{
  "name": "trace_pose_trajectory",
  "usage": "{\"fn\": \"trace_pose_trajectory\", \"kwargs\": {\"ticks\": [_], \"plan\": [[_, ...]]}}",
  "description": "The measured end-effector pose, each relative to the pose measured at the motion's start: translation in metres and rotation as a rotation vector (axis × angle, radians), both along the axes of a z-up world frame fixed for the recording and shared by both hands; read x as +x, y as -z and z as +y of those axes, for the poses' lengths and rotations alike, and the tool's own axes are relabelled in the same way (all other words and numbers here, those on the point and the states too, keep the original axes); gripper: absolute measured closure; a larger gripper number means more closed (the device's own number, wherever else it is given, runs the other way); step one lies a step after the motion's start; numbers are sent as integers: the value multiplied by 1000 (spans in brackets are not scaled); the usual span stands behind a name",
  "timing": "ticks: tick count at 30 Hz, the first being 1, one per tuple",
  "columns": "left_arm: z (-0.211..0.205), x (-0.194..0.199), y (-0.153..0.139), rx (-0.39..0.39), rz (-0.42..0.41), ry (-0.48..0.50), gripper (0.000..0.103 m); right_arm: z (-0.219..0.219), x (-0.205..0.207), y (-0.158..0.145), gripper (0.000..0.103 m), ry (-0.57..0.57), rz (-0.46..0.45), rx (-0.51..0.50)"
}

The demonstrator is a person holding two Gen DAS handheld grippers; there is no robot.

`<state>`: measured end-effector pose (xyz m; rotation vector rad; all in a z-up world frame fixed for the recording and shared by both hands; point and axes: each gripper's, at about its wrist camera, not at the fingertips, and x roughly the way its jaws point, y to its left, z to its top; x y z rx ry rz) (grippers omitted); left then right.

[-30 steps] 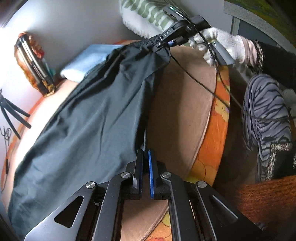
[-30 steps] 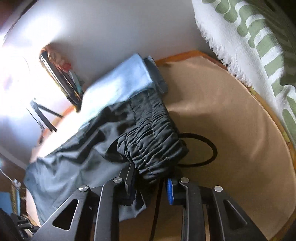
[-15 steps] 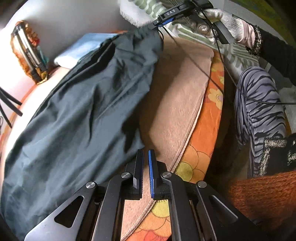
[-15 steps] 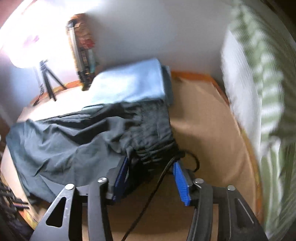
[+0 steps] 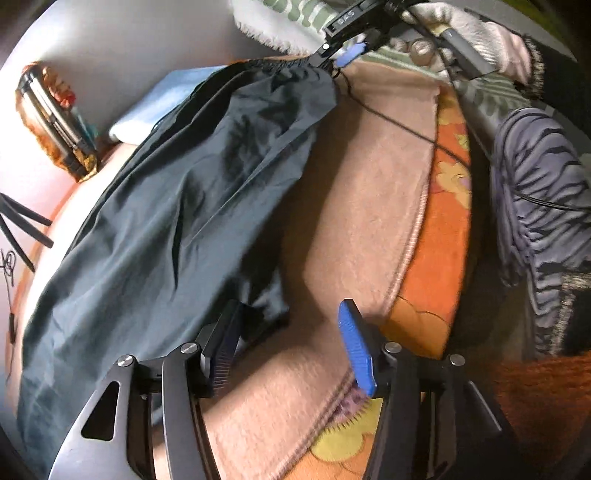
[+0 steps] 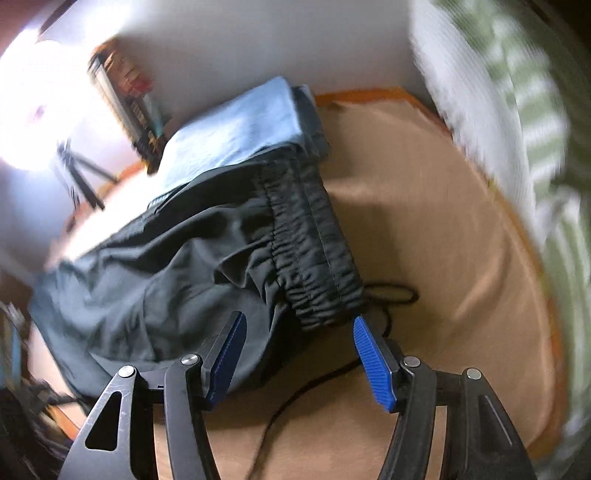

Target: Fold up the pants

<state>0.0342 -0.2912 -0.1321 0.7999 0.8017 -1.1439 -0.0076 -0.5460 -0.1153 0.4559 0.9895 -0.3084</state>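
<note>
Currently we see the dark pants (image 5: 177, 206) lying on a tan blanket (image 5: 369, 206), their long axis running diagonally in the left wrist view from the elastic waistband (image 5: 280, 65) at upper centre down to the leg end at lower left. In the right wrist view the same pants (image 6: 177, 280) stretch from the gathered waistband (image 6: 314, 243) near frame centre out toward the left edge.

We note the left gripper (image 5: 288, 343) with its fingers spread wide, nothing between them; the left finger sits at the pants' lower edge, the blue right pad over bare blanket. Whether the left finger touches the cloth we cannot tell.

We note the right gripper (image 6: 299, 354) likewise released, jaws apart, the waistband corner lying just ahead of the gap. From the left wrist view the right gripper (image 5: 343, 55) appears at the top, at the waistband's end, held by a gloved hand (image 5: 476, 33).

A folded light blue cloth (image 6: 236, 129) lies beyond the waistband against the wall. A black cable (image 6: 391, 295) loops on the blanket beside the waistband.
</note>
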Motion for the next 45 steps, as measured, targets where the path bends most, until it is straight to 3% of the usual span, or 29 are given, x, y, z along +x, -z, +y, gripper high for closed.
{"fn": "trace_pose_trajectory", "kwargs": {"ticks": [3,4,7,13,15,16,19,22,24,27,29,31,33,37,43,45], "plan": [[-6,8,4,-2,-24,-26,48,-5,0,16,40,34,-13,103],[-7,11,4,-6,-24,-32,55,-4,1,21,40,39,-13,113],[-8,23,5,-15,7,-45,96,-6,3,30,40,54,-24,142],[-2,32,-4,-58,70,-48,98,-18,5,38,39,117,-102,182],[1,27,-12,-69,75,-33,98,-22,7,38,48,141,-136,186],[3,26,-15,-74,74,-34,99,-22,9,39,69,147,-137,180],[11,21,-30,-99,76,-35,99,-15,12,29,79,136,-155,176],[17,15,-34,-112,100,-23,99,2,9,-2,82,71,-200,52],[15,15,-25,-100,116,-26,99,8,6,-13,82,52,-191,-18],[10,20,-10,-89,144,-43,99,13,13,-3,81,24,-124,-97],[8,18,-6,-76,152,-48,99,14,19,8,74,5,-76,-125],[8,16,-7,-60,147,-34,99,9,21,17,64,-16,-11,-94],[11,14,-11,-49,135,-29,98,3,11,14,63,-24,-8,-60],[25,19,-23,-54,146,-72,80,5,-9,-14,57,-71,-35,-100],[56,33,-48,-126,135,-154,79,36,-7,-66,54,-196,-62,-317],[67,46,-51,-153,131,-203,79,45,1,-78,54,-233,-85,-338]]}}
